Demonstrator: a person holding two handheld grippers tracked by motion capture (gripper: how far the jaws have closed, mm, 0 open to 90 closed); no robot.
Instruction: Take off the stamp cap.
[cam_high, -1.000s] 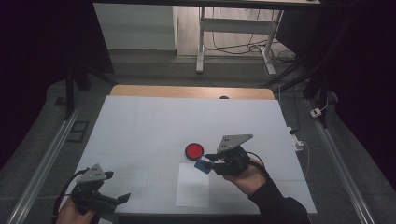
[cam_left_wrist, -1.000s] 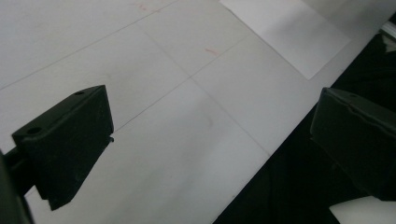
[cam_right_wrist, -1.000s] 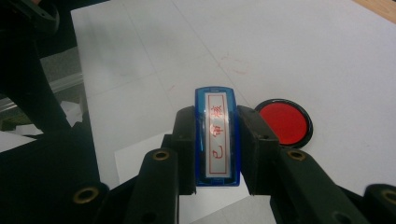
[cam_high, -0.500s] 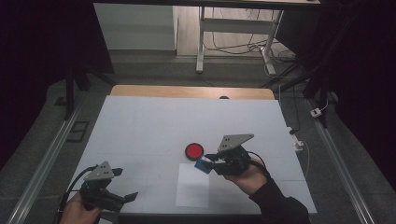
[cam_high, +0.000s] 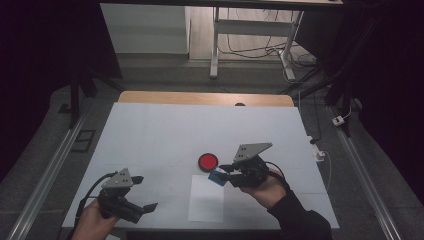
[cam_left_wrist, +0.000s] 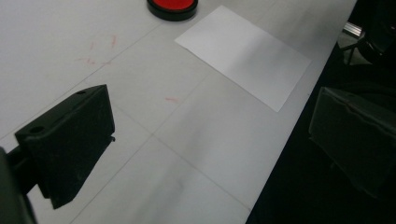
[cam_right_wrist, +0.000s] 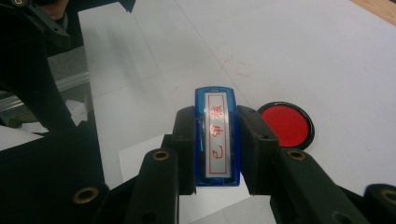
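My right gripper (cam_high: 226, 172) hovers just above the top edge of a white sheet of paper (cam_high: 206, 200), shut on a blue stamp (cam_high: 217, 176). In the right gripper view the stamp (cam_right_wrist: 215, 135) shows a white label with red characters, clamped between both pads of the right gripper (cam_right_wrist: 215, 122). A round red ink pad (cam_high: 208, 161) lies just beyond the stamp, and it appears as the ink pad (cam_right_wrist: 286, 124) to the stamp's right. My left gripper (cam_high: 145, 192) is near the table's front left, open and holding nothing. In the left gripper view the left gripper (cam_left_wrist: 210, 107) faces the paper (cam_left_wrist: 243, 56) and ink pad (cam_left_wrist: 173, 5).
The white tabletop (cam_high: 160, 135) has faint grid lines and a few red marks (cam_left_wrist: 100, 49). Its front edge (cam_left_wrist: 280, 154) runs close under the left gripper. A wooden strip (cam_high: 205, 98) borders the far side, and a cable with a plug (cam_high: 320, 152) lies at the right edge.
The left gripper has moved rightward along the front of the table, closer to the paper. The right gripper and stamp have stayed still.
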